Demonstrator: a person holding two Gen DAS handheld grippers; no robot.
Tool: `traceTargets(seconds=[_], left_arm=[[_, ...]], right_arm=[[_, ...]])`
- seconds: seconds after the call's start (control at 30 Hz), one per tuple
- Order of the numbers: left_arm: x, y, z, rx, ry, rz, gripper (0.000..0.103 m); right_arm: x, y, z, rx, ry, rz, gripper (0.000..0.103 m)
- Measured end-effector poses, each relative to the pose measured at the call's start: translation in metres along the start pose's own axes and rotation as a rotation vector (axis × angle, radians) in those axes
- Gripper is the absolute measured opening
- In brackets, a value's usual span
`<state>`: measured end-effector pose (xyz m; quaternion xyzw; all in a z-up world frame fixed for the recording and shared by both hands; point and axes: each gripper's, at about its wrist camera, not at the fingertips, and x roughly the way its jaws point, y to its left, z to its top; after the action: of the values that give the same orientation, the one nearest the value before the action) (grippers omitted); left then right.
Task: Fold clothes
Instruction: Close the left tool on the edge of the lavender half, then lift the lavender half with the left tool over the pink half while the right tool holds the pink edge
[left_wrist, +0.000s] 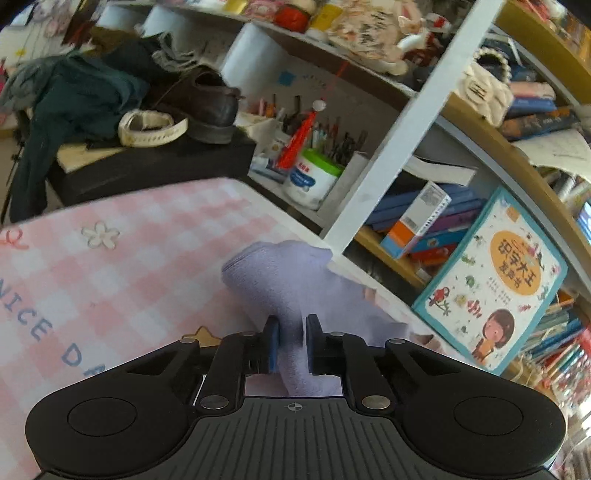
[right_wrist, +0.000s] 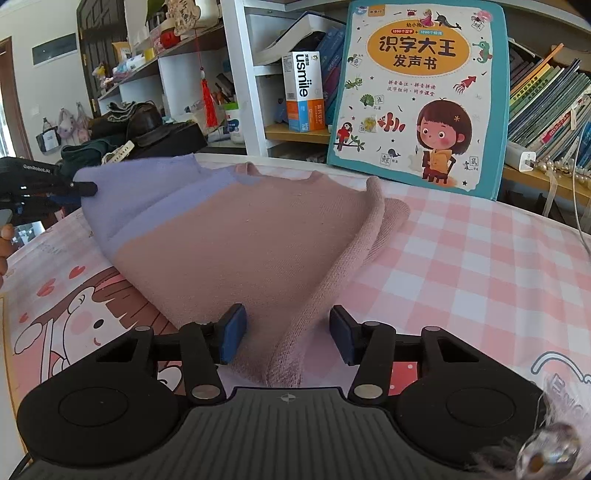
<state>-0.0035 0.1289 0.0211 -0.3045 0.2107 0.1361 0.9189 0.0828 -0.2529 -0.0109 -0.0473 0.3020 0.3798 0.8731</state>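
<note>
A knitted sweater, pink (right_wrist: 251, 243) with a lilac part (right_wrist: 144, 199), lies on the pink checked tabletop (right_wrist: 461, 258). My left gripper (left_wrist: 291, 345) is shut on the lilac fabric (left_wrist: 280, 280) and holds it lifted off the table. The left gripper also shows at the left of the right wrist view (right_wrist: 83, 190), at the lilac edge. My right gripper (right_wrist: 288, 332) is open, its blue pads on either side of the pink hem and a folded pink sleeve (right_wrist: 354, 251), low over the table.
A children's book (right_wrist: 417, 92) leans against the bookshelf (right_wrist: 295, 133) behind the table. A dark stand (left_wrist: 147, 166) with a shoe (left_wrist: 210, 107) and dark clothes (left_wrist: 74, 99) sits off the table's far left. A white jar (left_wrist: 310, 181) stands on the shelf.
</note>
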Motion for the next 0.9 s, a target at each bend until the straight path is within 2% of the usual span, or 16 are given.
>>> traceTargets(seconds=[0.17,0.23,0.3,0.43,0.6,0.63,0.67,0.8,0.83,0.9], left_arm=[[0.008,0.009,-0.002,-0.055,0.026,-0.014,0.035],[0.013,0.009,-0.003,-0.049,0.028,-0.01,0.041],[0.02,0.01,-0.004,-0.061,0.04,0.0,0.043],[0.035,0.015,-0.008,-0.103,0.068,0.032,0.04],[0.039,0.018,-0.009,-0.124,0.066,0.035,0.021],[0.037,0.017,-0.007,-0.117,0.066,0.023,0.013],[0.033,0.011,-0.006,-0.081,0.062,0.0,0.01],[0.005,-0.034,-0.005,0.246,-0.001,-0.093,0.01],[0.001,-0.039,-0.006,0.284,-0.005,-0.104,0.011],[0.002,-0.036,-0.004,0.276,0.009,-0.103,0.011]], right_arm=[[0.0,0.0,0.0,0.001,0.0,0.0,0.048],[0.0,0.0,0.0,0.0,0.0,-0.001,0.048],[0.0,0.0,0.0,0.0,0.0,-0.001,0.048],[0.0,0.0,0.0,-0.001,0.0,-0.003,0.048],[0.0,0.001,-0.001,-0.005,-0.001,-0.007,0.048],[0.0,0.001,-0.001,-0.005,-0.001,-0.007,0.048],[0.0,0.001,-0.001,-0.005,-0.001,-0.007,0.048],[0.0,-0.002,-0.001,0.009,-0.003,-0.011,0.048],[-0.001,-0.003,-0.001,0.013,-0.004,-0.009,0.048],[-0.001,-0.003,-0.001,0.014,-0.004,-0.008,0.048]])
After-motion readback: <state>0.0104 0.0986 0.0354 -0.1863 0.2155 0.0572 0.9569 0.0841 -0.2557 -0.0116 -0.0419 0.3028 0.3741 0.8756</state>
